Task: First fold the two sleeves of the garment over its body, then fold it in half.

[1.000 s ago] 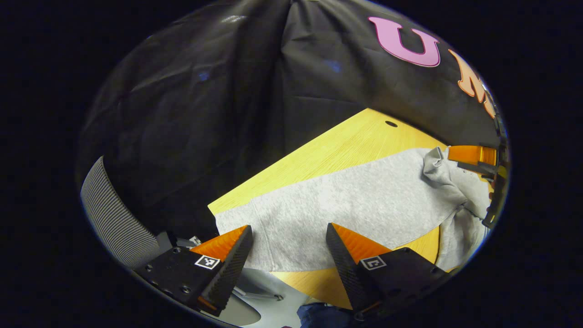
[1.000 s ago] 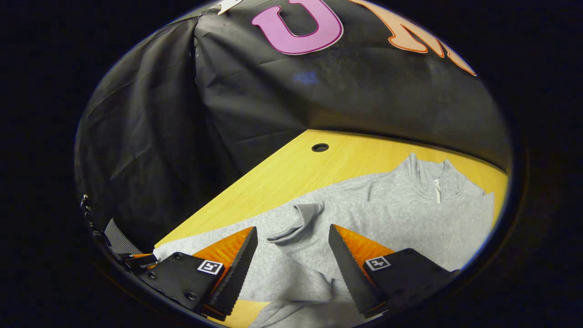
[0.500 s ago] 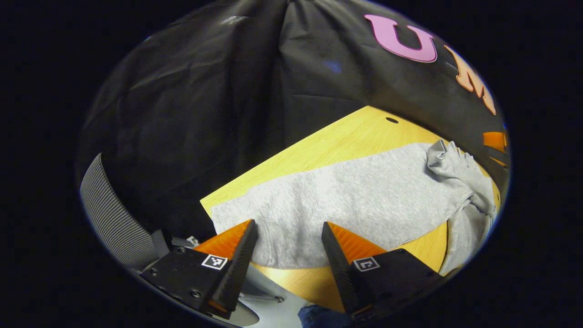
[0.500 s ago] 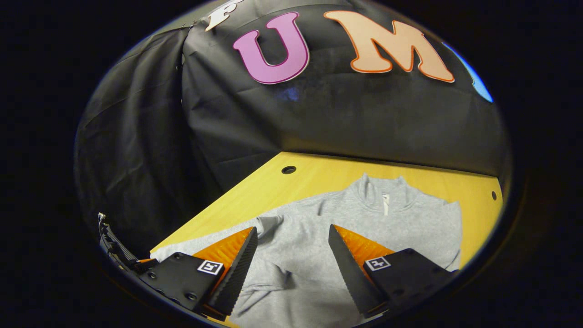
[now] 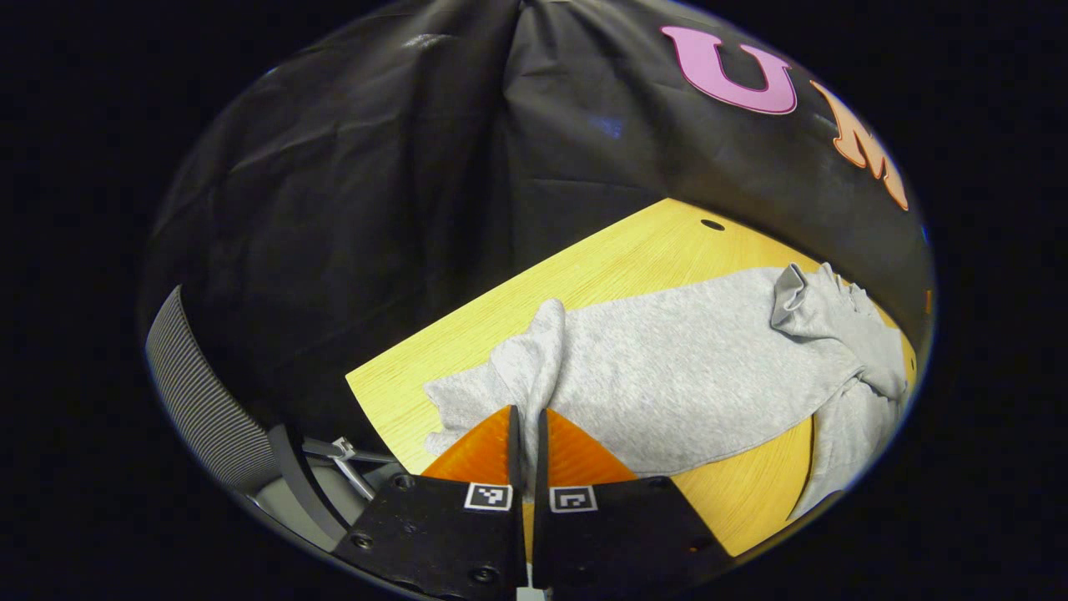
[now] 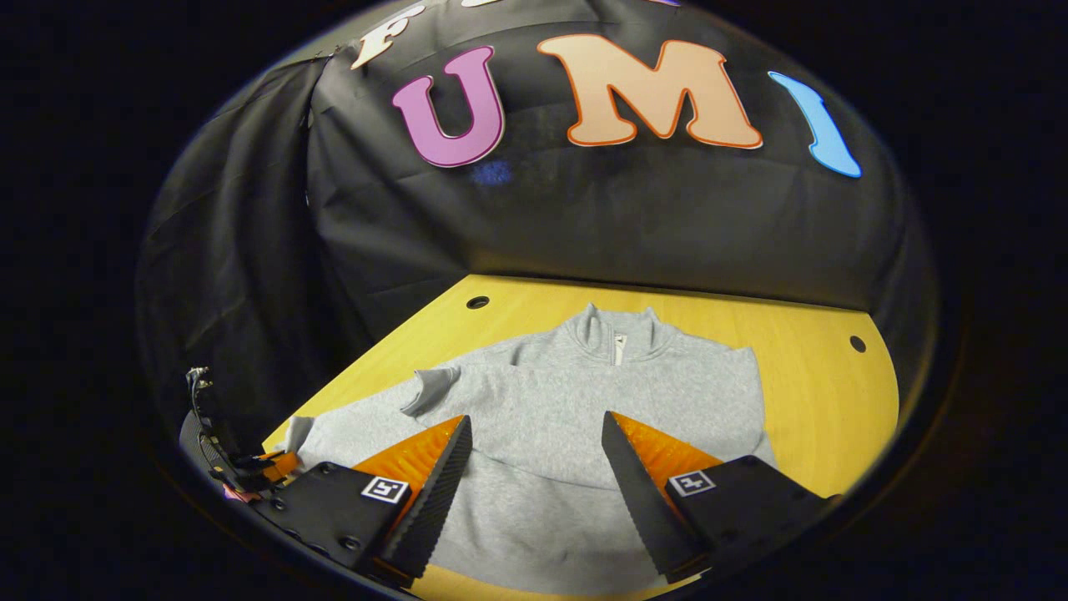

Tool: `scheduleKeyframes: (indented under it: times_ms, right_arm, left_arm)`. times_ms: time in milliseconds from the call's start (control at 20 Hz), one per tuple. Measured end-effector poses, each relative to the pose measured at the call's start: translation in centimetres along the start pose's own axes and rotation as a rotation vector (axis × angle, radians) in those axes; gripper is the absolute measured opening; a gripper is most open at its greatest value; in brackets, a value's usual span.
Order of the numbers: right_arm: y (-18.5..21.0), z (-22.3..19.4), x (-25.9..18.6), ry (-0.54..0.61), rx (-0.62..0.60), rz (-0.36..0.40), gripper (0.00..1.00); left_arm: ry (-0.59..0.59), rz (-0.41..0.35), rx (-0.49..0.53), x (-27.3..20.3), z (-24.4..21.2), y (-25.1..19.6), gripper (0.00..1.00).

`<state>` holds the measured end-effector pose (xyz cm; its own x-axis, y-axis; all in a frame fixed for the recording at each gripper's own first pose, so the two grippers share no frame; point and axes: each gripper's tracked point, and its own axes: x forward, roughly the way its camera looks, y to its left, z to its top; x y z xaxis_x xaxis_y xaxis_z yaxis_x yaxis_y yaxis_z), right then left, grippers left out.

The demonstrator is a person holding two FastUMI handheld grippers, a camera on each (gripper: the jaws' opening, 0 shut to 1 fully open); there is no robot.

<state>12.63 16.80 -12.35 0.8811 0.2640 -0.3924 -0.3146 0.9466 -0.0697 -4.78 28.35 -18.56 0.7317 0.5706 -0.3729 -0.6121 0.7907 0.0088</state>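
My left claw (image 5: 526, 434) is clamped on a bunched ridge of the grey garment (image 5: 684, 376) — cloth rises in a peak just ahead of my fingertips and the rest spreads away to my right across the yellow table (image 5: 617, 259). A crumpled sleeve cuff (image 5: 797, 292) lies on the body far ahead, right. My right claw (image 6: 534, 467) hangs with its fingers apart, gripping nothing, over the garment's lower body (image 6: 542, 434) — the zip collar (image 6: 616, 334) is straight ahead, and a folded sleeve end (image 6: 434, 388) ahead-left.
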Motion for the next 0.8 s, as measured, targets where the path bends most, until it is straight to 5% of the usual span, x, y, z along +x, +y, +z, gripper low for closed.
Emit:
scheduleKeyframes:
  times_ms: [500,800]
  right_arm:
    - [-7.7,1.4,-4.3,-0.061,0.059,-0.119,0.97]
    - [-11.9,0.7,-6.7,-0.067,0.091,-0.175,0.93]
  left_arm:
    - [0.040,-0.035,-0.122,-1.7,2.0,-1.9,0.00]
    - [-0.022,-0.188,-0.096,-4.7,6.2,-10.4,0.00]
